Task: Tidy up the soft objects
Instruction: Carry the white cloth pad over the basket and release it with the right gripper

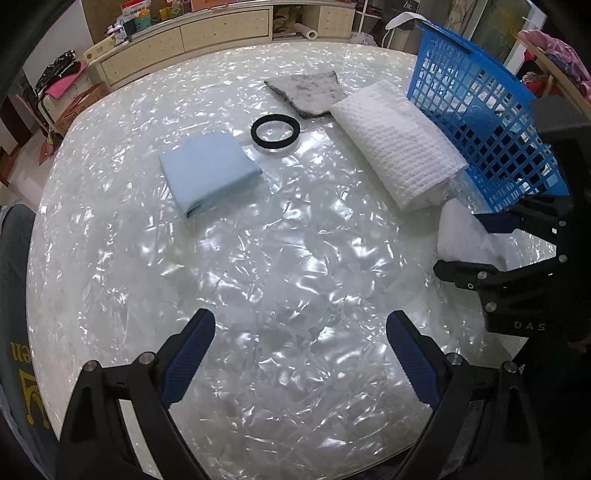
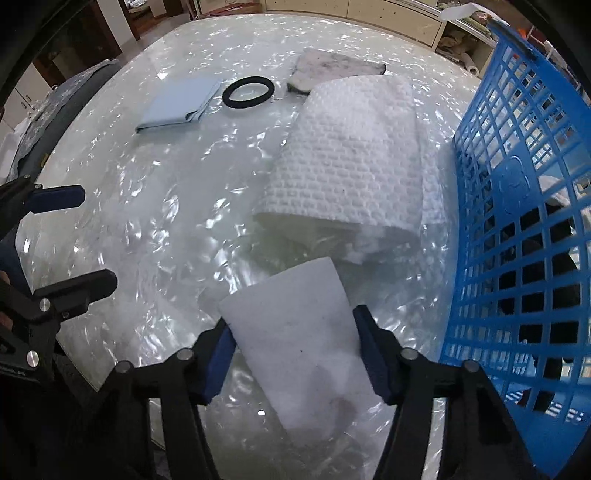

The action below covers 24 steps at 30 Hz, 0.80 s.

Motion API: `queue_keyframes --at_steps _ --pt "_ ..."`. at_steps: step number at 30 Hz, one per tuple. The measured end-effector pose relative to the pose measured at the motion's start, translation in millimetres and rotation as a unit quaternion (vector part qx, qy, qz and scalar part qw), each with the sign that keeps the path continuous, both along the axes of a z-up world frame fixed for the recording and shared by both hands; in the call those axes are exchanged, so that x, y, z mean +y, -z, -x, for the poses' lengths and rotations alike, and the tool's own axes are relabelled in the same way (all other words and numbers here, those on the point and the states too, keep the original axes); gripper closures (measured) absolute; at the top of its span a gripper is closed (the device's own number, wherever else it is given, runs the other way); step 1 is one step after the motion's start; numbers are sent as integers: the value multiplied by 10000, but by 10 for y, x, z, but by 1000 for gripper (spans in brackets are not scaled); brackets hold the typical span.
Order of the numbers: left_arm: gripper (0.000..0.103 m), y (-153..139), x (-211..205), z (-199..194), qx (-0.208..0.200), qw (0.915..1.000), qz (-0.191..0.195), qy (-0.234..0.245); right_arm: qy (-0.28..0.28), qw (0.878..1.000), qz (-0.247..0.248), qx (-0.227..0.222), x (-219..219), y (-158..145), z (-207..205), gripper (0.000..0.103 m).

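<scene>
White sponge (image 2: 295, 347) sits clamped in the right gripper (image 2: 295, 354) beside the blue basket (image 2: 517, 206); left gripper (image 1: 299, 354) hangs released.

A pearly white table (image 1: 258, 258) fronts a cream cabinet (image 1: 207, 33) with clutter.

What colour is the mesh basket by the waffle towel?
Bright blue plastic mesh basket, clearest in the right wrist view.
</scene>
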<state>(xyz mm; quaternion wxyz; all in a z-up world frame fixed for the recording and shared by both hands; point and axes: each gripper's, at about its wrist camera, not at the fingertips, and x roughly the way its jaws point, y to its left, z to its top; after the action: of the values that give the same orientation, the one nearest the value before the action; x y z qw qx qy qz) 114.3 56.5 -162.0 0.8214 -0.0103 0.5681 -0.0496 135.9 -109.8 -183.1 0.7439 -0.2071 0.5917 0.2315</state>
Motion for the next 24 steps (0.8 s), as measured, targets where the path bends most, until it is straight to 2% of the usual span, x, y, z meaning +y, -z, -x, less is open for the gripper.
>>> queue_keyframes --at_steps 4,10,18,19,20,21,24 --pt "10 -88 7 64 -94 9999 68 -10 14 9999 -98 74 28 -17 87 50" --pt "10 -244 57 140 -251 9996 159 -26 25 9998 -204 -42 8 -246 257 50" --pt "10 -544 29 196 -601 9979 144 194 96 9982 -531 -269 14 -636 370 50" --pt "9 -587 27 196 -644 9976 141 208 103 9980 -558 -295 51 -695 362 50" --pt "2 -623 31 195 -711 9971 155 222 106 9976 -589 -336 55 -745 364 50" --pt "0 -661 36 176 -731 9971 132 192 103 9974 -608 -380 60 -793 366 49" --pt "0 -767 70 117 -727 9972 109 160 122 9962 -678 -542 36 -970 363 49"
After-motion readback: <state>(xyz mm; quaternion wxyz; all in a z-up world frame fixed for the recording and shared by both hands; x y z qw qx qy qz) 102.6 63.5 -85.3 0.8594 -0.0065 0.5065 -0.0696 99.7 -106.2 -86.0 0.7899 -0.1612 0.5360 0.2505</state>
